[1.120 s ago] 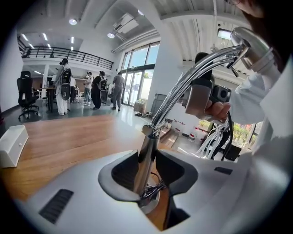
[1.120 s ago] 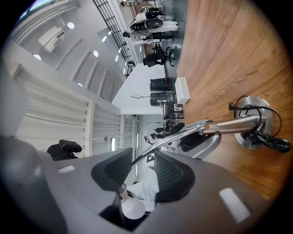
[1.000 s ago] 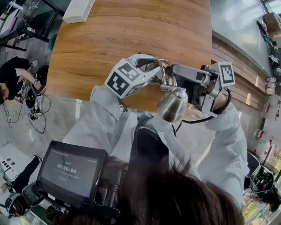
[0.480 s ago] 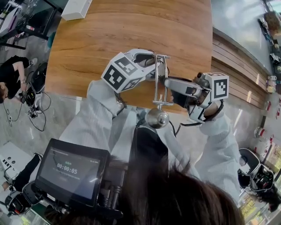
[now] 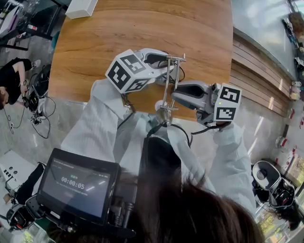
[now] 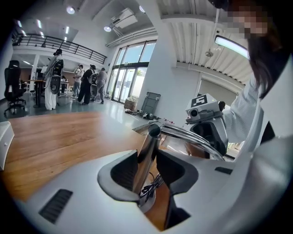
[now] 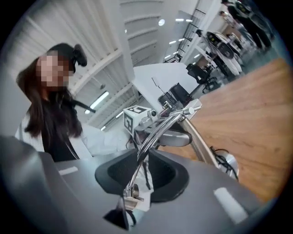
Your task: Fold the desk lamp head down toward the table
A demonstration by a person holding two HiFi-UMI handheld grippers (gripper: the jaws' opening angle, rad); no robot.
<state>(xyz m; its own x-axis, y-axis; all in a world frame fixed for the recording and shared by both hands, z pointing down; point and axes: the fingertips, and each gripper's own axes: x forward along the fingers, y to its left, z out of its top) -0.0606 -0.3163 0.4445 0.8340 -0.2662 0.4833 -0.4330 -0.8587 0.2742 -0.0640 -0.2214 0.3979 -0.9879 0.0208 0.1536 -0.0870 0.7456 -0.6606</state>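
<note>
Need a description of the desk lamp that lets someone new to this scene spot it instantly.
Start from the big wooden table; near its front edge, the side closest to the person, stands the desk lamp. It is the only chrome thing there, with a round base, a slim post and a thin twin-rod arm hinged at the top, unlike the white box at the far left corner.

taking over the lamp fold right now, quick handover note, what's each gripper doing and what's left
The left gripper is clamped on the lamp post above the base; its jaws just eased wider.
The right gripper pinches the thin upper arm; its jaws just closed further.
The lamp head is low, at the near edge of the table.
Done: arm mostly folded. To do: finish lowering the head, then let go.
</note>
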